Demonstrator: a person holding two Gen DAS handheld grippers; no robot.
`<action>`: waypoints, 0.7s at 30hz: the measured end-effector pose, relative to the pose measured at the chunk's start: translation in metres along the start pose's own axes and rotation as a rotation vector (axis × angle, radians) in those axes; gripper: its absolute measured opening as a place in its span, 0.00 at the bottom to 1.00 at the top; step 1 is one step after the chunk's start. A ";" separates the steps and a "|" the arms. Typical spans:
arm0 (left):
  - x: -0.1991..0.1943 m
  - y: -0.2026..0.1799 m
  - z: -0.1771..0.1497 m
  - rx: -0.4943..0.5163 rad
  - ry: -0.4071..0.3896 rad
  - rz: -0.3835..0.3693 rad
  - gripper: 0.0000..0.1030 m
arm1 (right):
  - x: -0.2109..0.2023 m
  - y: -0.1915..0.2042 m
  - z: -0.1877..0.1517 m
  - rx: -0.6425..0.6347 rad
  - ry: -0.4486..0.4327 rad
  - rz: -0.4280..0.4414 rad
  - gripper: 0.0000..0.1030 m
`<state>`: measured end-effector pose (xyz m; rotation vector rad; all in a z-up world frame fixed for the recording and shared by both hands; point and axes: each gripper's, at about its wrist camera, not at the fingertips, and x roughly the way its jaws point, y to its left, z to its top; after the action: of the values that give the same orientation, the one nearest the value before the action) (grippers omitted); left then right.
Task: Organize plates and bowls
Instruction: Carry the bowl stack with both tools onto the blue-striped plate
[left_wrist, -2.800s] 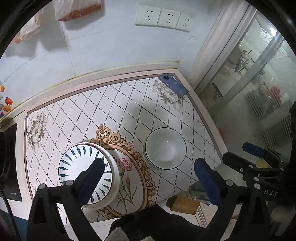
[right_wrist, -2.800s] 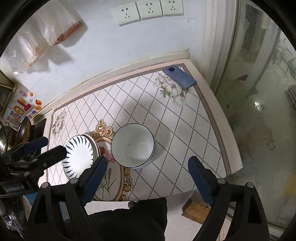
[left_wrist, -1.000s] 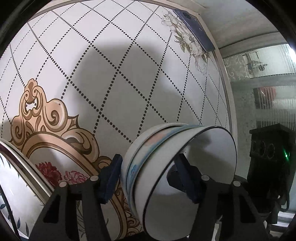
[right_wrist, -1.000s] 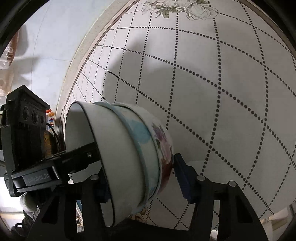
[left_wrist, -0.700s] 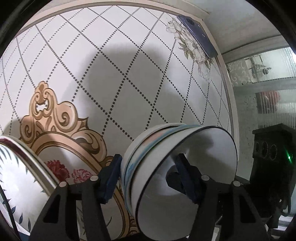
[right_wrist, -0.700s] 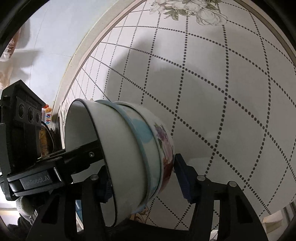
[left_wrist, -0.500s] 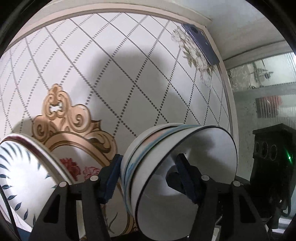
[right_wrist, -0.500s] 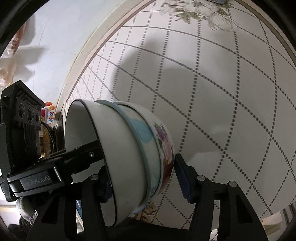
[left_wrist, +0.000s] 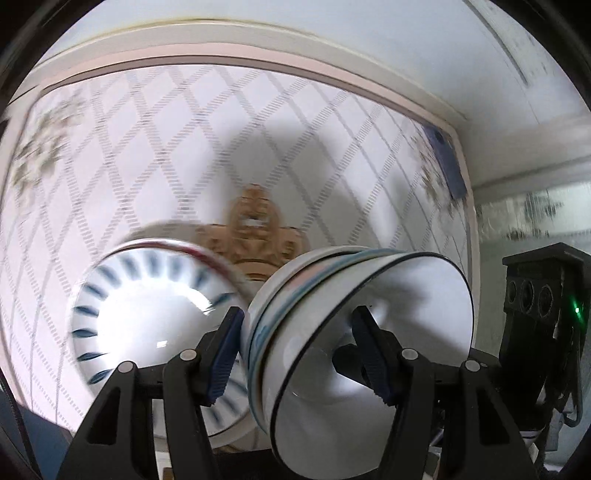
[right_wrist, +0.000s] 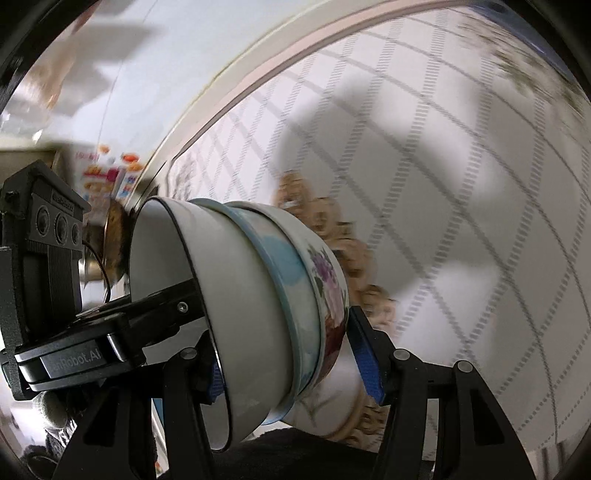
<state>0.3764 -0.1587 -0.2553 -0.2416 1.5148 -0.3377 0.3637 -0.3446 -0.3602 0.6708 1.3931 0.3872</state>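
Observation:
A stack of nested bowls (left_wrist: 354, 332) is held in the air between both grippers, white with a black rim on the inside, blue band and flower print outside. My left gripper (left_wrist: 299, 354) is shut on its rim, one finger inside the top bowl. My right gripper (right_wrist: 291, 358) is shut on the opposite side of the same stack (right_wrist: 258, 295). A stack of plates (left_wrist: 147, 314) with blue leaf marks sits on the table just left of the bowls, blurred by motion.
The table has a patterned cloth (left_wrist: 184, 147) with diamond lines and a gold ornament (left_wrist: 255, 229). A blue phone (left_wrist: 448, 166) lies at the far right edge. A wall runs behind. Glass door at the right.
Both grippers closed on the bowl stack and lifted it. They have carried it left, so the plate stack now shows fully beside it.

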 end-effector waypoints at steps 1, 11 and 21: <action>-0.004 0.007 -0.001 -0.015 -0.007 0.005 0.56 | 0.005 0.009 0.000 -0.018 0.013 0.008 0.58; -0.019 0.092 -0.014 -0.203 -0.039 0.042 0.56 | 0.077 0.083 -0.001 -0.151 0.155 0.045 0.58; -0.005 0.121 -0.021 -0.274 -0.019 0.031 0.56 | 0.135 0.105 0.003 -0.187 0.230 0.016 0.58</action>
<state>0.3636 -0.0434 -0.2954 -0.4357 1.5432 -0.1013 0.4020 -0.1824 -0.3965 0.4949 1.5468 0.6149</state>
